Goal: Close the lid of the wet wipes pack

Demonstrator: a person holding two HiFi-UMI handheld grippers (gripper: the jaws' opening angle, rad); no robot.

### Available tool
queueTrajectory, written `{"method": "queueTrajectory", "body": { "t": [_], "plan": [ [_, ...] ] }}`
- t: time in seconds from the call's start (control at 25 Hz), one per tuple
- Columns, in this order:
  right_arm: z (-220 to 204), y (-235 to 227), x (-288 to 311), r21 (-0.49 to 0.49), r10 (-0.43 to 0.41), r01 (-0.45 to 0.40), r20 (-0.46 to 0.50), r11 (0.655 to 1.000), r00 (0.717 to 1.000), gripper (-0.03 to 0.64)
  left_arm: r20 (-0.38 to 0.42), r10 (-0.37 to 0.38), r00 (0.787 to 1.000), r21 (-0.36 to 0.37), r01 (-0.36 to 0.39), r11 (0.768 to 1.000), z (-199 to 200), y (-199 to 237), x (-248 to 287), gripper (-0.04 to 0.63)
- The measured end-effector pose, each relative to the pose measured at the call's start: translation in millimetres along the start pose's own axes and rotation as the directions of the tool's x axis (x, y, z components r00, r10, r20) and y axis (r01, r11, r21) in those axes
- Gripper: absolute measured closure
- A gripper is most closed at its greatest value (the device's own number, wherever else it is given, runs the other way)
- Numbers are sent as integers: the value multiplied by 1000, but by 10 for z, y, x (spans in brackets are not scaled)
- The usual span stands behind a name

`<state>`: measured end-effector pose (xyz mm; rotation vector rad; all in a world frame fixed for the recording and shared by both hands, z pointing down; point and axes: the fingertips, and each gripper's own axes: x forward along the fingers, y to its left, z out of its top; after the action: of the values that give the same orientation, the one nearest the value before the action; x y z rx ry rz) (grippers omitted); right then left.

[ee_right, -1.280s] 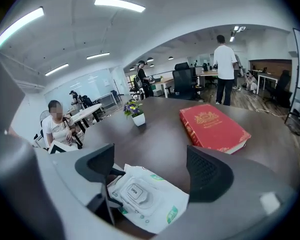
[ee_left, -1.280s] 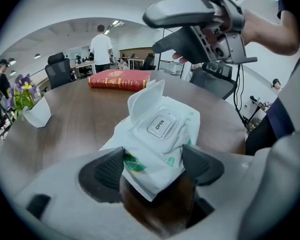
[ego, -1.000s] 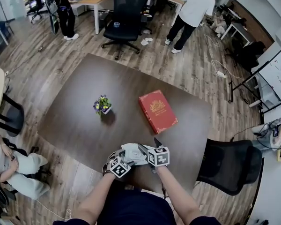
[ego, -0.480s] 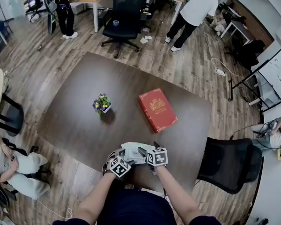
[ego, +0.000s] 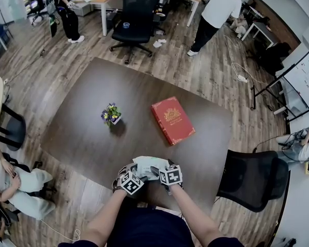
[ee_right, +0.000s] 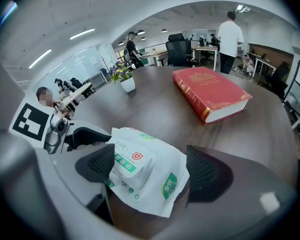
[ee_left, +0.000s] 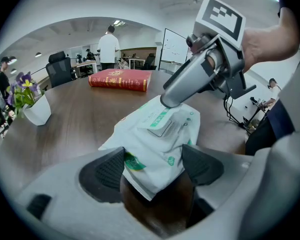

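The wet wipes pack (ego: 146, 167), white with green print, lies at the near edge of the brown table (ego: 144, 102). My left gripper (ego: 139, 175) is shut on the pack's (ee_left: 162, 139) near end, one pad on each side. My right gripper (ego: 155, 171) points down onto the pack from the right, and its tip (ee_left: 172, 100) rests beside the lid (ee_left: 162, 126). In the right gripper view the pack (ee_right: 165, 184) lies under the jaws, which are opening. Its left pad (ee_right: 97, 165) sits by the lid (ee_right: 132, 163); the right pad stands off. The lid looks folded down.
A red book (ego: 172, 120) lies mid-table and a small flower pot (ego: 112, 115) stands left of it. A black office chair (ego: 252, 181) is close on the right. One person sits low at the left (ego: 13, 181); others stand beyond the table.
My right gripper has come down and slightly left onto the pack. The pack, crumpled and raised before, now lies flatter. The left gripper has stayed put.
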<state>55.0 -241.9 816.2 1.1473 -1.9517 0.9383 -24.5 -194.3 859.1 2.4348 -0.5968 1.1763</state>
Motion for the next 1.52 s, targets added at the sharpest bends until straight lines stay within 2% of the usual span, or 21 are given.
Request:
{"method": "queueTrajectory", "body": {
  "t": [0.48, 0.68, 1.04, 1.52],
  "plan": [
    [-301, 3, 117, -34, -22, 20, -79, 999, 997, 152, 2, -2, 1000, -4, 2, 1000, -9, 2, 24, 232],
    [-300, -5, 133, -102, -50, 41, -96, 994, 994, 150, 1, -4, 1000, -5, 4, 1000, 2, 1, 24, 232],
    [-306, -25, 224, -140, -47, 31, -112, 990, 993, 124, 0, -7, 1000, -9, 7, 1000, -6, 9, 36, 232],
    [-319, -37, 238, -140, -37, 19, -124, 990, 992, 109, -13, -5, 1000, -14, 5, 1000, -6, 2, 35, 230]
  ]
}}
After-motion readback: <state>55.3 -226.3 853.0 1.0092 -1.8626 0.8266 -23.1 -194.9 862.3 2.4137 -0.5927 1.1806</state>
